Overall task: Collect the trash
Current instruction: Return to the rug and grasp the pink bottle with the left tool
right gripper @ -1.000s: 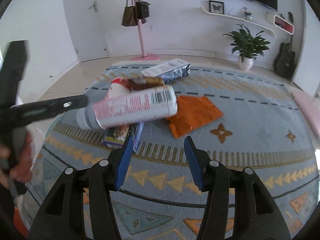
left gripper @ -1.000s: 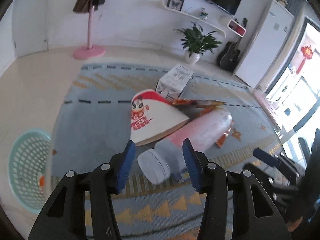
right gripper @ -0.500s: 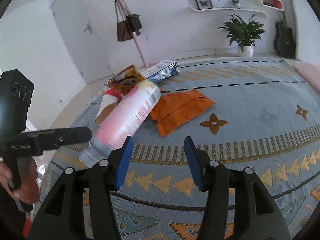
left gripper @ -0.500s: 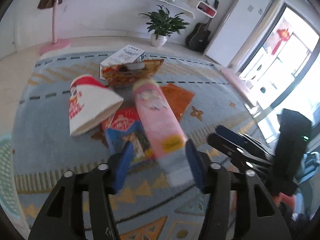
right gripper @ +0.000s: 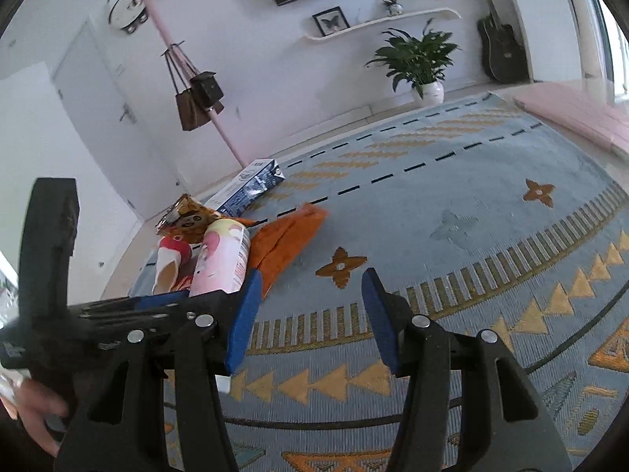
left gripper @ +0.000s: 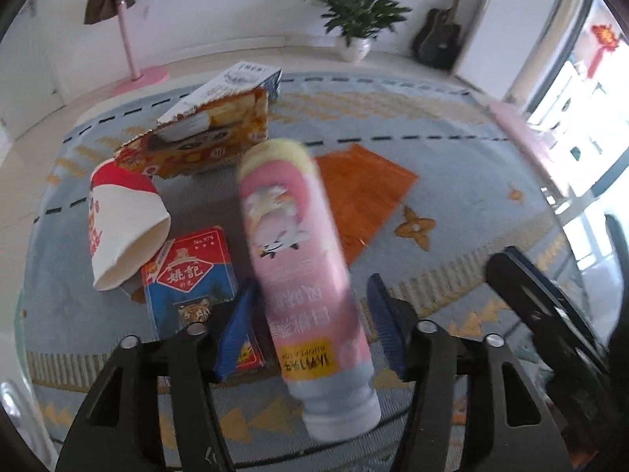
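On the patterned rug (left gripper: pixel 452 126) most of the trash remains uncollected: a snack box (left gripper: pixel 204 145), an orange wrapper (left gripper: pixel 365 188), a paper cup (left gripper: pixel 122 220), a card pack (left gripper: pixel 192 279). The left gripper (left gripper: pixel 310 314) grasps a pink bottle (left gripper: pixel 302 267) lifted above the heap; its jaws have just been closing slightly. A second ago the bottle lay crosswise. The right gripper (right gripper: pixel 308 318) hangs released, empty.
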A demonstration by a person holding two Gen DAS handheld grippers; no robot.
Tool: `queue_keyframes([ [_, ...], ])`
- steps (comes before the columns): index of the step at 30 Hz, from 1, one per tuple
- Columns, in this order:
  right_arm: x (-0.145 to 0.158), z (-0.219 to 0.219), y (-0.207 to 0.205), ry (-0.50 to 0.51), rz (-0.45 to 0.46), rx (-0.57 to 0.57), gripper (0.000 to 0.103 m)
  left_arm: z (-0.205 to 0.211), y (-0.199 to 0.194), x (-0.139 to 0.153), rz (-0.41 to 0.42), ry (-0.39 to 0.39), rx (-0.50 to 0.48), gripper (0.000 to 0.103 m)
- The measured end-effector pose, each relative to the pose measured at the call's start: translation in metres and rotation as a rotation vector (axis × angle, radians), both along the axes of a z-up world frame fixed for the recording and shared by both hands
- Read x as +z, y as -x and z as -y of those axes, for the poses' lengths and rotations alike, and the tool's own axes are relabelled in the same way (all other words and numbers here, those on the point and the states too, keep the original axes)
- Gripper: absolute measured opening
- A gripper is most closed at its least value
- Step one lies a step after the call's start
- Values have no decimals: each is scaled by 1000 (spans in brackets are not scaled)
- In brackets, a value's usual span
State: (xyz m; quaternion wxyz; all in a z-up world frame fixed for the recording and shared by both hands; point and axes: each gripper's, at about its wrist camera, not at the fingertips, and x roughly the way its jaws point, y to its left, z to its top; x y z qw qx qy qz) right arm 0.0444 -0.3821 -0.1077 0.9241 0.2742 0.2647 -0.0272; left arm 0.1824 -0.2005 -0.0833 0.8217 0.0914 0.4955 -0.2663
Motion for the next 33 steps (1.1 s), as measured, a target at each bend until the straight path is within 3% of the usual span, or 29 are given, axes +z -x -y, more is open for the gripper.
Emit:
queue_keyframes([
  [3, 1, 0, -2, 2, 2, 7, 49, 1, 2, -3, 5, 6, 4, 48],
  [7, 3, -2, -4, 14, 7, 20, 49, -19, 19, 10, 9, 98, -21, 47],
  [11, 2, -18, -10, 13, -24, 77, 49, -71, 45, 35, 38, 154, 9, 47],
  [17, -4, -87, -35, 26, -122, 215, 49, -178, 53, 44, 29, 250, 186, 48],
  [22, -1, -137, -65, 95, -189, 247, 65, -221, 44, 27, 42, 309, 273, 48],
  [25, -2, -157, -87, 146, -245, 232, 67, -234, 39, 19, 23, 314, 294, 48],
  [30, -8, -183, -112, 257, -332, 188, 67, -248, 39, 21, 40, 322, 323, 48],
  [33, -8, -192, -107, 326, -330, 182, 57, -257, 41, 26, 44, 353, 333, 48],
])
